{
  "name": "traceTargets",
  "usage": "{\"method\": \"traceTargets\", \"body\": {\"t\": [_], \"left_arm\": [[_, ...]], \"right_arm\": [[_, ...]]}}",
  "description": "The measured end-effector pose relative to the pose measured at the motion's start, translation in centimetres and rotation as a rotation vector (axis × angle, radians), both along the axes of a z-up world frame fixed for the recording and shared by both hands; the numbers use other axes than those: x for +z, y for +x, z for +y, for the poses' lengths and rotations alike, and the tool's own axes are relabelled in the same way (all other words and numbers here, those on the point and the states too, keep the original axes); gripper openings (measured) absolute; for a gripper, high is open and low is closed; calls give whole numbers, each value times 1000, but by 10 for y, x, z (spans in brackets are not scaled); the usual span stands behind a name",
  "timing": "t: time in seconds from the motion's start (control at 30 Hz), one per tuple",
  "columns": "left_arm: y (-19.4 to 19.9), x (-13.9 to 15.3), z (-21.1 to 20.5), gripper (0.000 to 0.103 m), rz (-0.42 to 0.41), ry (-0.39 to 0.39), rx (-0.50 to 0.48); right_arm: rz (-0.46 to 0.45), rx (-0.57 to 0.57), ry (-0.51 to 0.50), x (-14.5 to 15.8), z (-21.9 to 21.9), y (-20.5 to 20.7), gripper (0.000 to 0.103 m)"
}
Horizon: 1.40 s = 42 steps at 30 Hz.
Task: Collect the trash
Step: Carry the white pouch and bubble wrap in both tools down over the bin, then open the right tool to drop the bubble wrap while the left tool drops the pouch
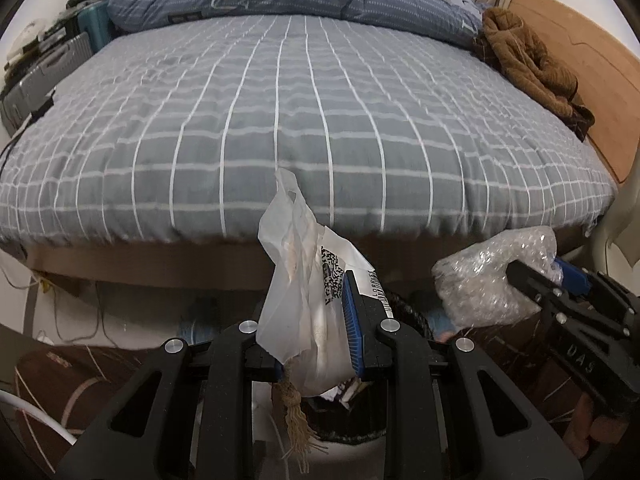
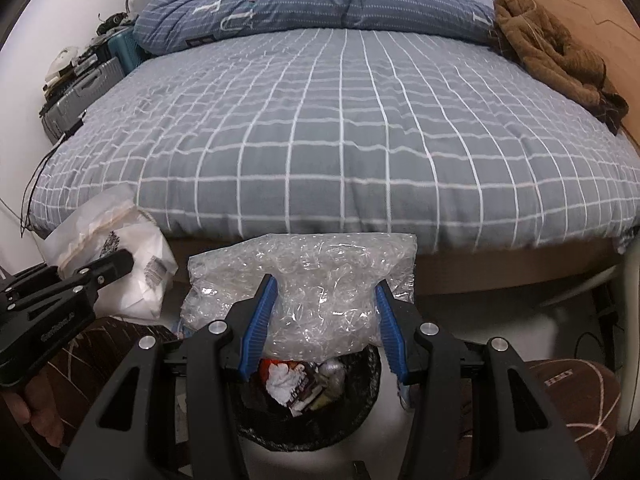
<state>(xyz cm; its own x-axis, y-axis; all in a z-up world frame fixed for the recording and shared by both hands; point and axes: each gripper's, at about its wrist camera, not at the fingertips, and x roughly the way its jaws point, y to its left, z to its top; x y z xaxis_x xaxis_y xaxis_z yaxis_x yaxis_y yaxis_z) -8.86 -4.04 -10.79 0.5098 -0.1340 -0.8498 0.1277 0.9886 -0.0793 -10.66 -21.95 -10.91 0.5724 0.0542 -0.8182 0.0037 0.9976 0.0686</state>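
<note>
My left gripper (image 1: pixel 316 320) is shut on a white plastic bag (image 1: pixel 304 280) with a printed label and a frayed string hanging below it; the bag also shows in the right wrist view (image 2: pixel 120 264). My right gripper (image 2: pixel 326 320) is shut on a wad of clear bubble wrap (image 2: pixel 312 280), seen in the left wrist view (image 1: pixel 492 280) too. Both are held just in front of the bed's near edge, above a black mesh trash bin (image 2: pixel 308 420) that holds wrappers and crumpled paper. The bin's rim also shows under the left gripper (image 1: pixel 348 436).
A bed with a grey checked cover (image 2: pixel 340 140) fills the view ahead. A blue quilt (image 2: pixel 300 4) and a brown garment (image 2: pixel 560 52) lie at its far side. Suitcases (image 2: pixel 84 84) stand at the left. Brown slippers (image 2: pixel 568 412) flank the bin.
</note>
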Motion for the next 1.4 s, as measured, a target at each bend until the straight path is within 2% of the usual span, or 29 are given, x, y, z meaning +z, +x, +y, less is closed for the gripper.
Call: {"method": "traceTargets", "body": {"t": [0.23,0.33,0.57,0.67,0.9,1.1,1.27,1.4], "left_arm": [[-8,-32,-6,22,59,15,-23],[-3,-51,-5,22,106,7,-28],[17,-89,-3,22,191,6,-31],[23,-100,2,22,220,3,-27],[27,-105,14,22,225,21,3],[33,-109,26,22,229,20,30],[37,-104,24,22,219,12,26],[35,-104,8,22,227,12,-8]], "right_arm": [[89,-7,8,-35,-8,-6,47],[148,8,7,-59,-7,-1,47],[238,25,19,-90,-3,17,47],[266,38,18,-100,1,24,47],[312,91,15,-117,22,37,48],[316,98,11,-122,30,42,58],[305,91,14,-112,24,41,67],[278,75,-5,-106,13,36,81]]}}
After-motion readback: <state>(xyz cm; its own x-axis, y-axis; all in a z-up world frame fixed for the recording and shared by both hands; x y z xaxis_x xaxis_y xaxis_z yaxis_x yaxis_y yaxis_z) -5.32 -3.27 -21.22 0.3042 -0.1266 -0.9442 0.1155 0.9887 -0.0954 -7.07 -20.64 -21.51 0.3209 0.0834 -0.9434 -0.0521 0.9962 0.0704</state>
